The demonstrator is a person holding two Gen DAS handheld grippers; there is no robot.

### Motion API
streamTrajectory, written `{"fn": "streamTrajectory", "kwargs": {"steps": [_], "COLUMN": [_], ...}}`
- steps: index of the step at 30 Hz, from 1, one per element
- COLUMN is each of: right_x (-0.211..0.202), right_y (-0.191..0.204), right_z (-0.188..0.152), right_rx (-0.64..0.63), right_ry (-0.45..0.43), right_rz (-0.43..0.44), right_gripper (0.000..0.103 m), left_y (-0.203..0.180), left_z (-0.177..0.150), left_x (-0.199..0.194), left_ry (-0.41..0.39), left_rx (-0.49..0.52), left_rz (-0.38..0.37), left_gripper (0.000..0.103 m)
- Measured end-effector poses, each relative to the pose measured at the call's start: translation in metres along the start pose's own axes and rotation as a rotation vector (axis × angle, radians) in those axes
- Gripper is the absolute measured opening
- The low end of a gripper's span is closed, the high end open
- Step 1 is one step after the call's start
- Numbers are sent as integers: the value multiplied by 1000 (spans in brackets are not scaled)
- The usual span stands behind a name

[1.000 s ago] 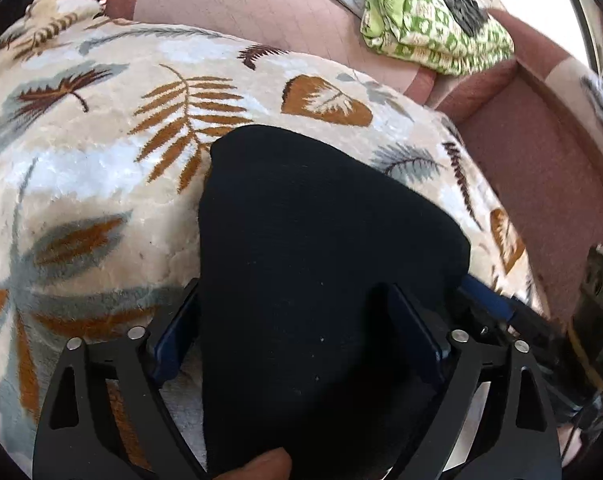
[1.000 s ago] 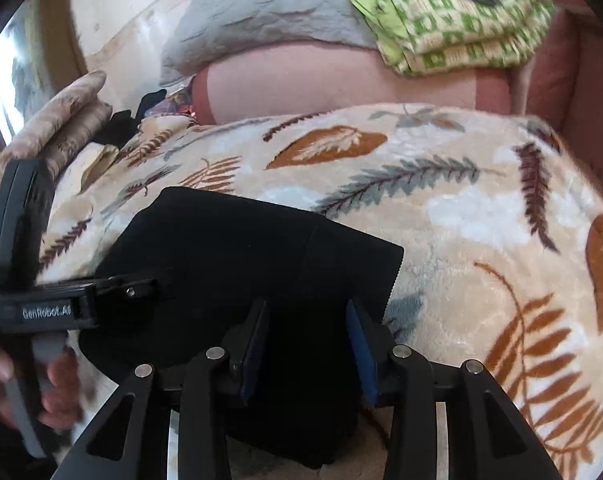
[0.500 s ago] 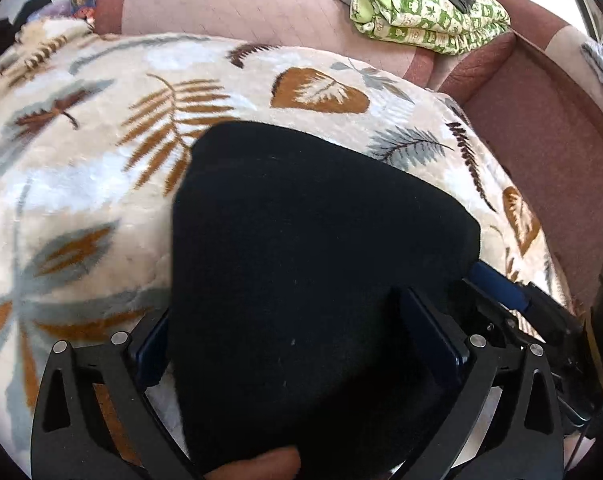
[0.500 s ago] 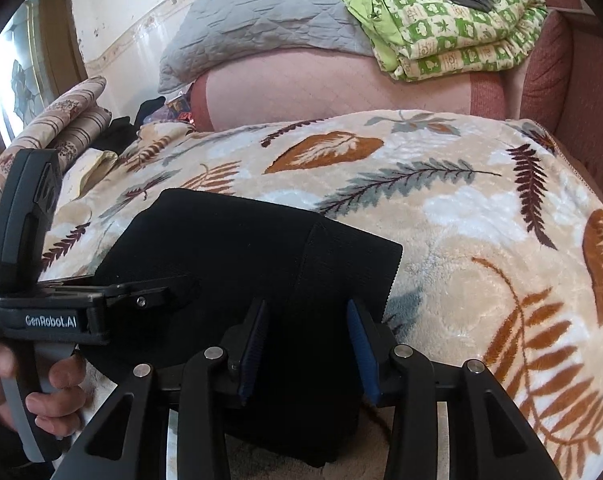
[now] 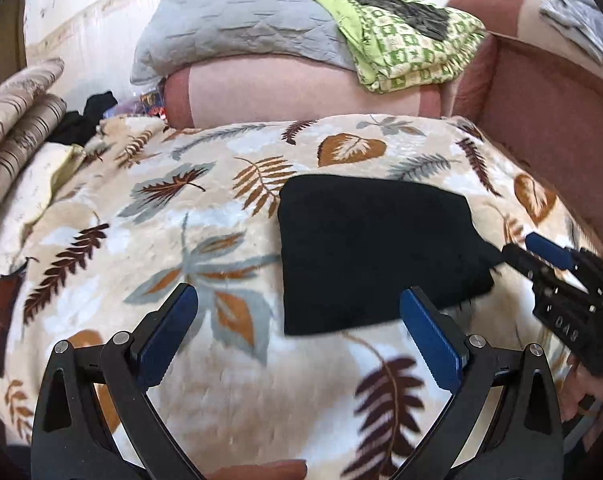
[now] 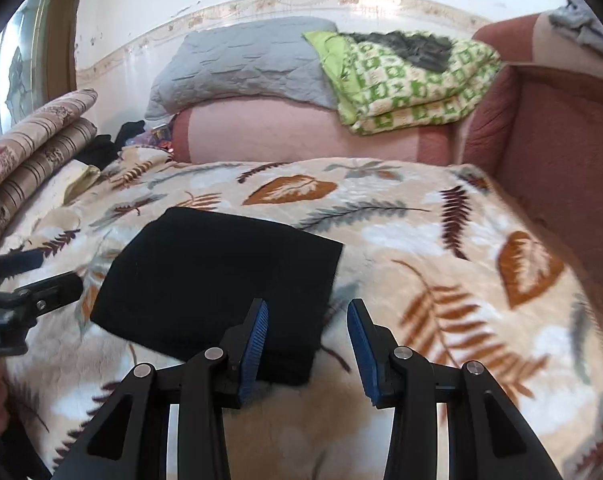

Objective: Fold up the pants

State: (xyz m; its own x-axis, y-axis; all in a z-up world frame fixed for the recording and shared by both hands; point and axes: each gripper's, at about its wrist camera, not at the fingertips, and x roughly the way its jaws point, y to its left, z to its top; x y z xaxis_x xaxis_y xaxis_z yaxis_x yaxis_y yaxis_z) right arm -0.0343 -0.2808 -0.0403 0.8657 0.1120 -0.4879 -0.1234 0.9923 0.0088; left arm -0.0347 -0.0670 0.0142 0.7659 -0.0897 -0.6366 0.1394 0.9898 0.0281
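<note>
Folded pants (image 5: 373, 252) lie flat on the leafy blanket (image 5: 205, 240), mid-frame; left claw (image 5: 297, 324) gapes empty, right claw (image 6: 307, 340) half-open, empty: fold looks finished.

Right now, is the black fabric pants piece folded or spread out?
Folded. The black fabric pants lie as a compact flat rectangle on the leaf-patterned blanket, with stacked layers at the near edge; neither gripper touches them.
</note>
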Motion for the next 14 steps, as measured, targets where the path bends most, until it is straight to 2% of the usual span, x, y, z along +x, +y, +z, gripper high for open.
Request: {"fn": "streamTrajectory", "kwargs": {"steps": [6,11,14], "right_x": [-18,-18,-21], "right_y": [-3,-1,-4], "right_z": [-12,-17,-20], "right_rx": [87,78,64], "right_ry": [11,24,26], "right_rz": [55,44,31], "right_gripper": [40,40,40], "left_y": [-24,-38,-55], "left_z": [-10,-13,-15], "left_x": [-30,-22,-17], "left_ry": [13,74,81], "left_rx": [74,31,61], "left_rz": [26,-24,-46], "left_gripper": [102,102,102]}}
